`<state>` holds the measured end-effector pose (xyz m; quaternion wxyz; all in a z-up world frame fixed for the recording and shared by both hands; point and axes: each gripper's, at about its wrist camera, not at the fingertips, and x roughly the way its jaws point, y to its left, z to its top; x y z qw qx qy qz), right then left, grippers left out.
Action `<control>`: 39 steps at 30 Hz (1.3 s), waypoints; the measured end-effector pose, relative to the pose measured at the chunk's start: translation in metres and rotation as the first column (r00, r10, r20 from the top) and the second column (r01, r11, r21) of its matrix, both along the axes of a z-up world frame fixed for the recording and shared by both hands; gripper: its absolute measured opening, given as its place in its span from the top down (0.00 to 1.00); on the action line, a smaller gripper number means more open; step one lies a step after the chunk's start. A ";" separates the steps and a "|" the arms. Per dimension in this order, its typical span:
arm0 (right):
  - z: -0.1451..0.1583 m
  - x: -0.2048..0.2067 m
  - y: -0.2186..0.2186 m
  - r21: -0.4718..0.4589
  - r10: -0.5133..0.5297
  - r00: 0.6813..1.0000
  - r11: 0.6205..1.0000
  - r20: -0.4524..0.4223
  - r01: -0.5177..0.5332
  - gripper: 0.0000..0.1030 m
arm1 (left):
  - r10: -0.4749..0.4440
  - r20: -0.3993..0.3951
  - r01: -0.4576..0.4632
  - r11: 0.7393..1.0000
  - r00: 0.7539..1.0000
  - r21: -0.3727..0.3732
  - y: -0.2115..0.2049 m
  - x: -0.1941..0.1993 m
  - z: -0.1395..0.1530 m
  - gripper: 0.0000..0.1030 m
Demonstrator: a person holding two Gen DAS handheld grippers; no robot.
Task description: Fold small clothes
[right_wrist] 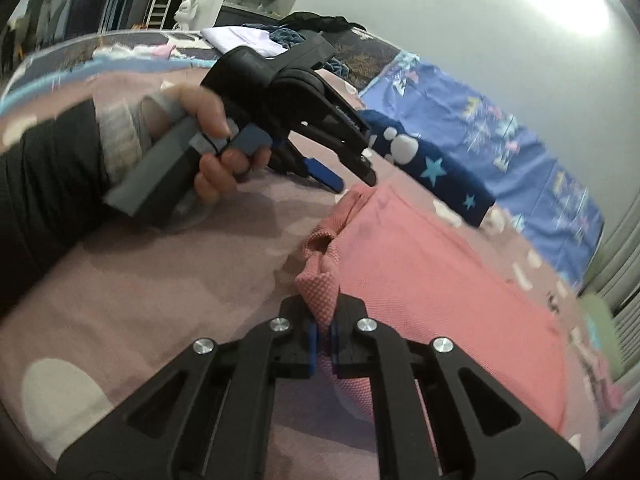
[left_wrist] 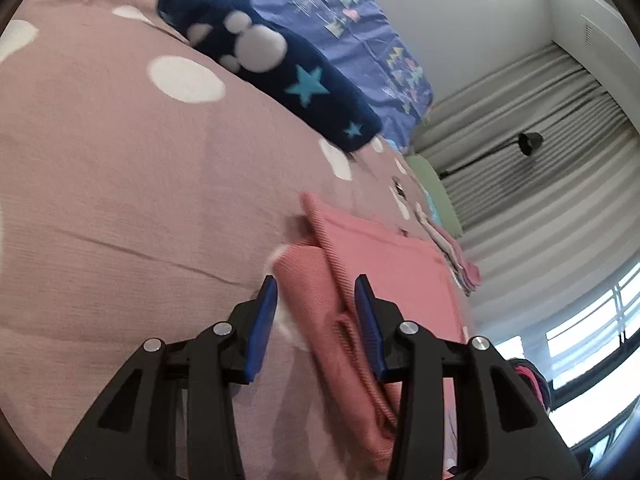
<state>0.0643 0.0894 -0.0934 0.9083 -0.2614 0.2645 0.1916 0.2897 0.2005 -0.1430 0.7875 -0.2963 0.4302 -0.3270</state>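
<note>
A pink knit garment (left_wrist: 392, 264) (right_wrist: 440, 272) lies spread on the mauve dotted bedspread (left_wrist: 120, 180) (right_wrist: 160, 280). My right gripper (right_wrist: 324, 306) is shut on a bunched corner of it, which sticks up between the blue pads. My left gripper (left_wrist: 316, 280) (right_wrist: 356, 182) stands over another corner, jaws apart, with a rolled pink fold lying between the pads; I see no pad pressing on it. In the right wrist view a person's hand (right_wrist: 208, 120) holds the left gripper's grey handle.
A navy sock-like piece (left_wrist: 280, 64) (right_wrist: 436, 168) with white blobs and teal stars lies beyond the garment. Behind it is a blue patterned sheet (left_wrist: 352, 28) (right_wrist: 520, 140). Small folded clothes (left_wrist: 460, 256) sit at the bed's far edge, near grey curtains (left_wrist: 540, 200).
</note>
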 end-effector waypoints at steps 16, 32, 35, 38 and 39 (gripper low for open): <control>-0.024 0.000 0.015 -0.049 0.028 0.996 0.998 -0.082 -0.032 0.95 | 0.233 0.040 -0.235 0.970 0.972 0.066 0.012 0.001 0.009 0.98; -0.022 -0.002 0.010 -0.026 0.028 0.996 0.999 -0.080 -0.030 0.95 | -0.037 -0.028 0.039 0.998 0.999 0.049 -0.036 0.003 -0.001 0.68; -0.022 -0.002 0.010 -0.027 0.033 0.996 0.999 -0.080 -0.035 0.95 | 0.050 -0.026 -0.048 0.996 0.998 0.073 -0.039 0.012 -0.007 0.91; -0.017 -0.007 0.008 -0.002 0.042 0.997 0.999 -0.061 -0.042 0.95 | 0.130 0.125 -0.139 0.988 0.984 0.064 -0.034 -0.002 0.017 0.93; -0.015 -0.009 0.007 0.004 0.043 0.998 0.999 -0.053 -0.043 0.95 | 0.137 0.162 -0.147 0.988 0.977 0.054 -0.033 -0.004 0.024 0.93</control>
